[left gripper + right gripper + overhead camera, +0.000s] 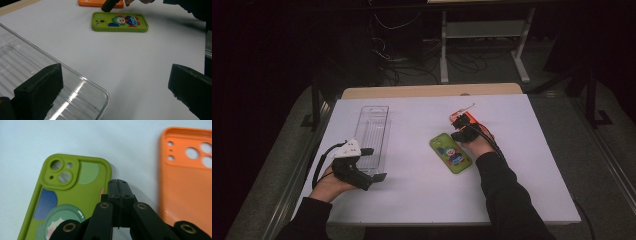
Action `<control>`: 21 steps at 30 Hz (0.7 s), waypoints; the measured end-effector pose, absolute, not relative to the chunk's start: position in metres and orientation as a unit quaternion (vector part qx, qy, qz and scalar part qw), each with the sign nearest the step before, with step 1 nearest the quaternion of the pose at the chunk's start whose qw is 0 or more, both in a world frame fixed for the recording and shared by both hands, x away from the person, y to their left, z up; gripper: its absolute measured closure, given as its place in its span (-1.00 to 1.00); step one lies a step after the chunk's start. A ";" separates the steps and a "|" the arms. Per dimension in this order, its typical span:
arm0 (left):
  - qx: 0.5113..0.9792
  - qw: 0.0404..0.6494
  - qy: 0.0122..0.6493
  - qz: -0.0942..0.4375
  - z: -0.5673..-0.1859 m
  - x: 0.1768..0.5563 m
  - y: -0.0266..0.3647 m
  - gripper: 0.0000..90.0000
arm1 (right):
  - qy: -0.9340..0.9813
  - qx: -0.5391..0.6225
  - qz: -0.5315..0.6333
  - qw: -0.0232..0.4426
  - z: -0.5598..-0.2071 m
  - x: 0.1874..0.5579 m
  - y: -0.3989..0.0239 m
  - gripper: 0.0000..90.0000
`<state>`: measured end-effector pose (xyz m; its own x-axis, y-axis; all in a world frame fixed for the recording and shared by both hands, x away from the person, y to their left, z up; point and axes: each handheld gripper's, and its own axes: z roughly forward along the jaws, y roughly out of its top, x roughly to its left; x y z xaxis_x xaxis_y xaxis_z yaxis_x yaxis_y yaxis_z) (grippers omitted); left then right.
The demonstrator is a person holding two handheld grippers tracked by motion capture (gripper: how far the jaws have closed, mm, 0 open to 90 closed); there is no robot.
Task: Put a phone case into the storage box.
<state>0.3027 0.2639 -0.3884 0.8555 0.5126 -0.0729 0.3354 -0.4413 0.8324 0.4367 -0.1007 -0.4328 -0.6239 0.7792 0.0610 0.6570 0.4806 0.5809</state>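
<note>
Green phone case (67, 202): it lies flat on the white worktop (422, 190), just left of the right gripper's fingers in the right gripper view. It has a clown picture on it and round camera holes at one end.
Right gripper (118, 185): its two black fingers (113, 192) are pressed tight together with nothing between them. The tips sit over the bare strip of worktop between the two cases.
Orange phone case (185, 190): it lies flat on the other side of the right gripper's fingers, near the green one but not touching it.
Right hand (477, 145): in the high view it rests on the worktop just behind the green case, with a dark sleeve (507, 195) coming up from the bottom.
Left gripper (115, 92): its fingers (40, 92) stand wide apart and hold nothing. One finger is over a corner of the clear tray, the other is over bare worktop.
Clear tray (373, 131): a long see-through plastic box on the left side of the worktop, well apart from the two cases.
Left hand (329, 185): it holds its gripper at the near end of the tray.
</note>
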 end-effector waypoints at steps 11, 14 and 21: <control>0.843 0.464 0.253 0.094 -0.389 0.303 0.264 -1.00 | 0.854 0.409 0.304 0.106 -0.422 0.432 -0.105 0.82; 0.846 0.461 0.250 0.094 -0.389 0.303 0.264 -1.00 | 0.851 0.405 0.318 0.106 -0.412 0.426 -0.118 0.61; 0.848 0.458 0.249 0.094 -0.390 0.303 0.262 -1.00 | 0.839 0.402 0.357 0.081 -0.394 0.404 -0.140 0.01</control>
